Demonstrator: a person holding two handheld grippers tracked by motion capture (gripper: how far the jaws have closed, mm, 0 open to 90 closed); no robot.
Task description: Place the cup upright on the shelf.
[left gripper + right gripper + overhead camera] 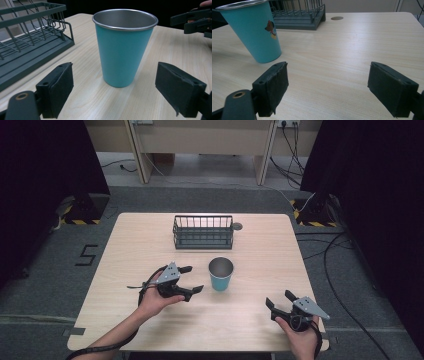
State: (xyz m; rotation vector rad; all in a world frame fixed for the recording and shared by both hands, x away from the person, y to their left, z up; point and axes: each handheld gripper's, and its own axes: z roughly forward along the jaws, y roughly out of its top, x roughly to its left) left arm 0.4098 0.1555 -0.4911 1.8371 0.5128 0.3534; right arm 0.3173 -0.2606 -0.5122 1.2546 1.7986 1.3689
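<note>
A teal metal cup [220, 274] stands upright and empty near the middle of the wooden table [150, 235]. My left gripper [193, 279] is open just left of it, jaws pointing at the cup without touching. The left gripper view has the cup [123, 47] straight ahead, a little beyond the open pads [57, 87]. My right gripper [280, 300] rests open near the front right edge, apart from the cup. From the right gripper view, the cup [254, 32] with a small cartoon print stands far left of the gripper [328, 88].
A dark wire dish rack [203, 231] stands empty behind the cup near the table's far edge, with a small round grommet [237, 226] at its right. Bare tabletop lies right of the cup. Cables [330, 255] run over the floor at the right.
</note>
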